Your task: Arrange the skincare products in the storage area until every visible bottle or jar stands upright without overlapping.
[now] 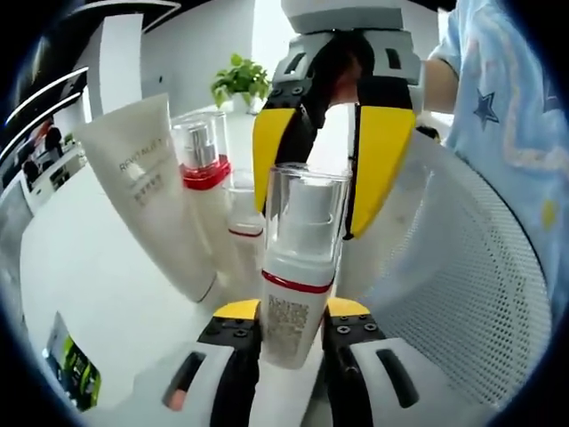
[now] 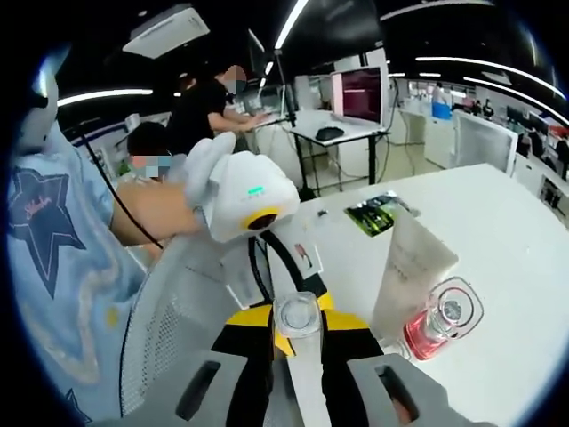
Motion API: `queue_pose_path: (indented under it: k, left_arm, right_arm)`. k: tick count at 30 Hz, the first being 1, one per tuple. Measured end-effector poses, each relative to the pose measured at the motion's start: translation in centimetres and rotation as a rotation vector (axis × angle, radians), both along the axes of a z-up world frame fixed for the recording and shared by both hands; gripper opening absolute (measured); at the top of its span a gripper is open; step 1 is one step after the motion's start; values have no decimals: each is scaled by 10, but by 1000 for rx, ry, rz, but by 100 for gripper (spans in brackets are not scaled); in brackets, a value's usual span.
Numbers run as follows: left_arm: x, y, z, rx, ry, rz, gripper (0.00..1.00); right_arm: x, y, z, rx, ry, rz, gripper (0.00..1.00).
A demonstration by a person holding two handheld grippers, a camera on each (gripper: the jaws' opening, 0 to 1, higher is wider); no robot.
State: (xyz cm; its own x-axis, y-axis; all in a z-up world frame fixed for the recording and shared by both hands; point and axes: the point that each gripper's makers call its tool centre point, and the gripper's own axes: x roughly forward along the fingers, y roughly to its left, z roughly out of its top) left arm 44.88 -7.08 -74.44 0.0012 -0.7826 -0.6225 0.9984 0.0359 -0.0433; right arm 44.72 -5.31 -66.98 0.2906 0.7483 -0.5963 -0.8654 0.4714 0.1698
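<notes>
A clear-capped pump bottle stands upright over the white bench, cap upward, beside a white tube. Left hand-held gripper clamps its body; right hand-held gripper closes on its cap.

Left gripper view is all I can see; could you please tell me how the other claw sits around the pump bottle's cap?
Observer: The right gripper view looks down on the pump bottle. The round top of its clear cap lies between the right claw's yellow tips. I cannot judge whether they touch it.
Operator: Thank you. Is anyone close behind the workspace?
Observer: Two people are at a desk beyond the white table, well back from it.
Operator: Anything else back there?
Observer: A pink-lit monitor stands on another desk.
</notes>
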Motion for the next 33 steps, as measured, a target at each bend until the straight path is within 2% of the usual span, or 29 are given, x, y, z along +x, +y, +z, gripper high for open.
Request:
queue_pose_path:
  k: [2,5,10,13,20,22,24,25,26,27,28,29,33]
  left_arm:
    - [-1,-1,0,-2,-3,-3,26]
    - [6,0,0,7,-56,8,27]
    - [8,-2,4,-10,-65,20,27]
    - [17,0,12,-39,-75,62,26]
    - [31,3,25,-99,-72,141,26]
    - [32,4,24,-92,-77,150,26]
    - [31,3,21,-76,-78,146,26]
    - [31,4,19,-65,-83,142,26]
    - [31,4,17,-56,-87,138,26]
    - [31,5,16,-49,-91,138,26]
    - [31,5,16,-49,-91,137,26]
    - [31,7,14,-31,-89,142,26]
    - [33,7,15,-38,-94,154,26]
  right_arm:
    - [1,0,0,6,24,-4,12]
    - [2,0,0,-1,0,0,12]
    - [5,1,4,-8,-18,11,13]
    - [14,3,12,20,-75,-9,13]
    - [25,4,34,85,-108,-43,14]
    - [27,4,41,105,-128,-52,14]
    - [29,3,45,131,-124,-74,14]
    - [30,2,45,133,-127,-78,10]
    - [31,3,44,130,-126,-76,2]
    - [31,2,43,120,-125,-68,0]
    - [28,0,39,89,-114,-54,0]
    - [24,0,38,89,-96,-50,0]
    - [22,4,39,83,-91,-34,0]
